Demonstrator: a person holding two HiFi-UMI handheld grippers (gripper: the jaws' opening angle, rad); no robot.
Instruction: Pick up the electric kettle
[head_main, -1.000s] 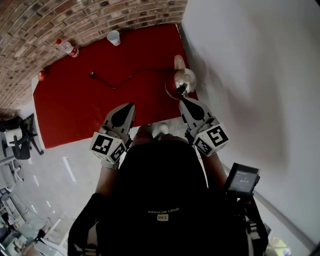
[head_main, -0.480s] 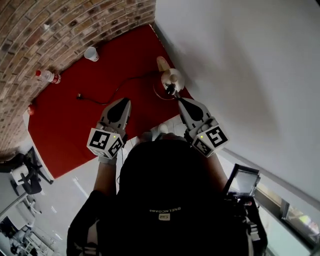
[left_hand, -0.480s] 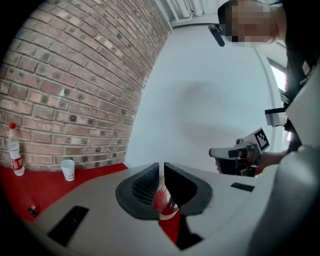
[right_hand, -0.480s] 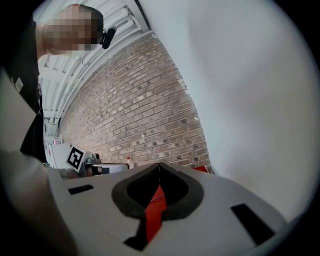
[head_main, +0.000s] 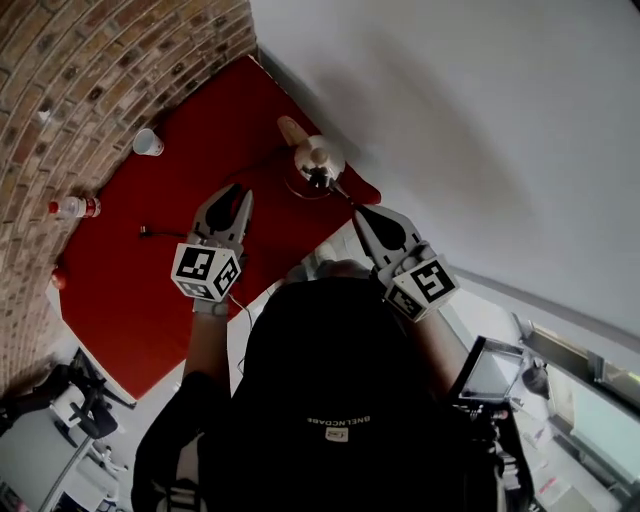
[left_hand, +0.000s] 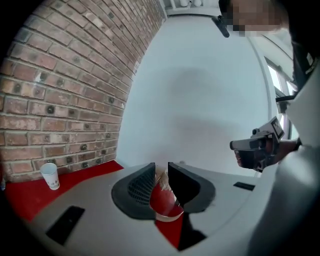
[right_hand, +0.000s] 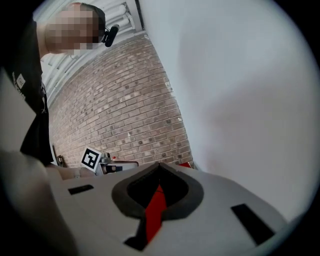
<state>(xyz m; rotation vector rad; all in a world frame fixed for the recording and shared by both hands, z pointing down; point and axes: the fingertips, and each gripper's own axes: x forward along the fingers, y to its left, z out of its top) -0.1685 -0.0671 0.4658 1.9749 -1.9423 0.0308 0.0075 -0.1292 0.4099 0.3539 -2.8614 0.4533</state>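
Tongs converge on the electric kettle. From the head view, the left gripper (head_main: 240, 192) and the right gripper (head_main: 352, 208) hang over a red cloth (head_main: 180, 200), both aimed at the shiny steel electric kettle (head_main: 318, 158). It stands near the cloth's far corner, where a brick wall (head_main: 90, 70) meets a white one. The right tip is near the kettle and the left one farther off, and neither touches it. A paper cup (head_main: 148, 142) and a bottle (head_main: 70, 207) sit well apart along the brick side. In the left gripper view, the left gripper (left_hand: 161, 167) has its jaws narrowly apart, having just been opening, with nothing between the pads. The kettle's (left_hand: 165, 202) bright curve shows beyond the gap, and the paper cup (left_hand: 50, 176) is off to the left. In the right gripper view, the right gripper (right_hand: 160, 165) has its jaw tips together and empty. Only a strip of red cloth (right_hand: 156, 210) shows through the slit, and the kettle is out of that frame. The step in hand looks like the approach, with the pickup not yet begun. The next move probably calls for wider jaws, a closer reach to the kettle's handle, and a firm squeeze before any lift.
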